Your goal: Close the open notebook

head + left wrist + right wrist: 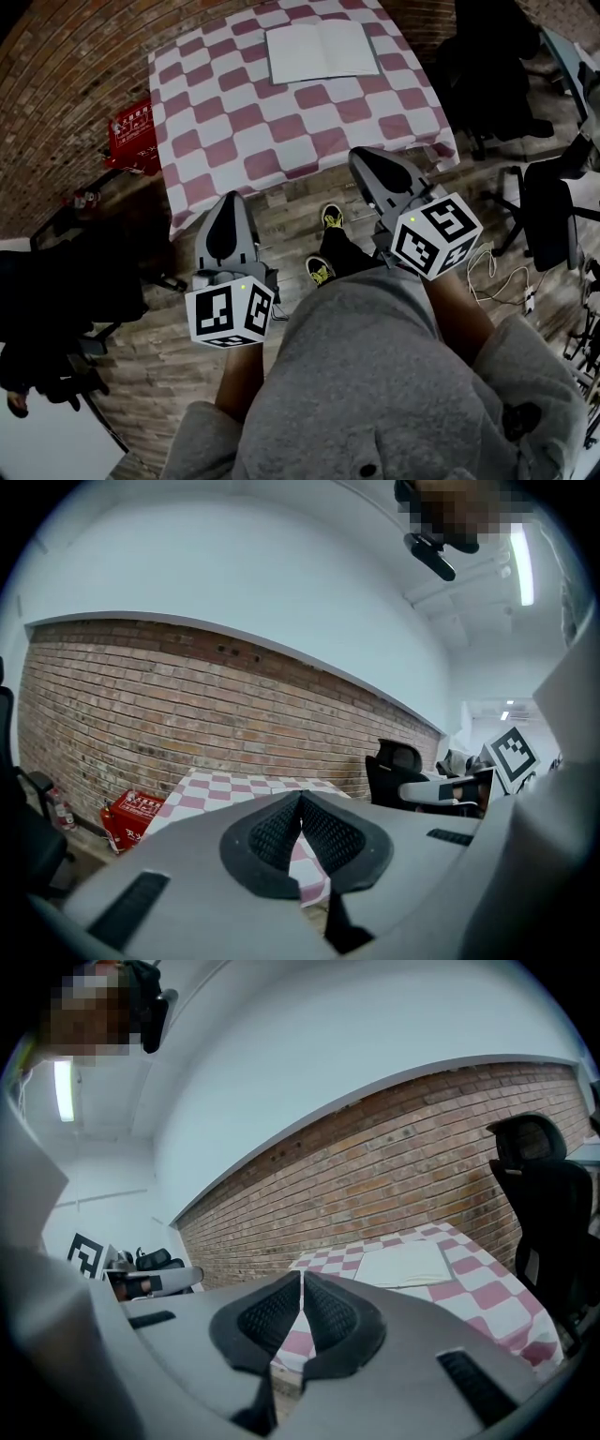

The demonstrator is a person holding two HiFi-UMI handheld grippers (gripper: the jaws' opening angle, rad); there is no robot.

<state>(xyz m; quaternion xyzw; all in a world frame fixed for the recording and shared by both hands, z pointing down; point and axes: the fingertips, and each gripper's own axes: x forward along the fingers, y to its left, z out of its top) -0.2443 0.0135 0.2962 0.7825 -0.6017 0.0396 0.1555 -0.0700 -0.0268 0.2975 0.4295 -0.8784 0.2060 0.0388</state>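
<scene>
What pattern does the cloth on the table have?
The tablecloth has a red-and-white checked pattern, clearest in the head view.

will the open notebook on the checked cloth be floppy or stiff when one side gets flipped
The notebook lies flat with slim white pages, so a lifted half will probably bend and flop rather than swing stiffly. It looks thin, so likely light. On the draped tablecloth it may slide if pushed.
</scene>
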